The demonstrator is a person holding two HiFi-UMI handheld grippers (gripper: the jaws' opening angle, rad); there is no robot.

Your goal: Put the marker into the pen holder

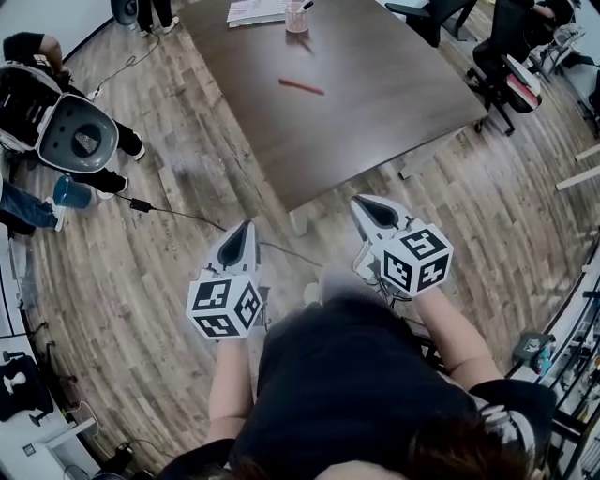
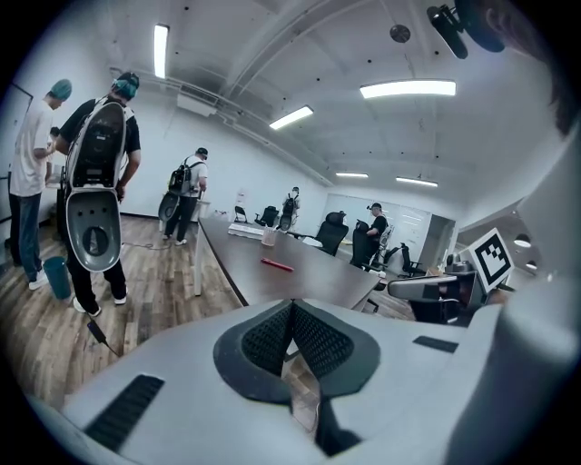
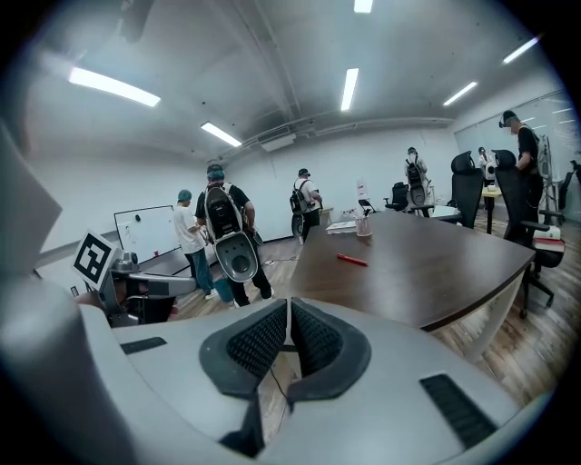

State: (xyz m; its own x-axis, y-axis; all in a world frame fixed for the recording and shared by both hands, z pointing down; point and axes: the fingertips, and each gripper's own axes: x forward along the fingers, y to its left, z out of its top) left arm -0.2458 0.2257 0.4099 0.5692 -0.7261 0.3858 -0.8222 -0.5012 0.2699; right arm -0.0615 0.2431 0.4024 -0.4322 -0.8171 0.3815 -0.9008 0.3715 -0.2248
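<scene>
Meeting room: long dark-brown wooden table (image 1: 375, 112), black swivel office chairs (image 1: 431, 17) beside it, grey-brown wood-plank floor (image 1: 122, 272), plain white walls (image 3: 272, 182), fluorescent ceiling strip lights (image 3: 350, 89).

Whatever stands in the far pen holder (image 1: 297, 17) seems too small to tell.

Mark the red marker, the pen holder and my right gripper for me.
red marker (image 1: 301, 87), head view, middle of its barrel.
pen holder (image 1: 297, 19), head view, its side wall.
right gripper (image 1: 362, 203), head view, between its closed jaw tips.
</scene>
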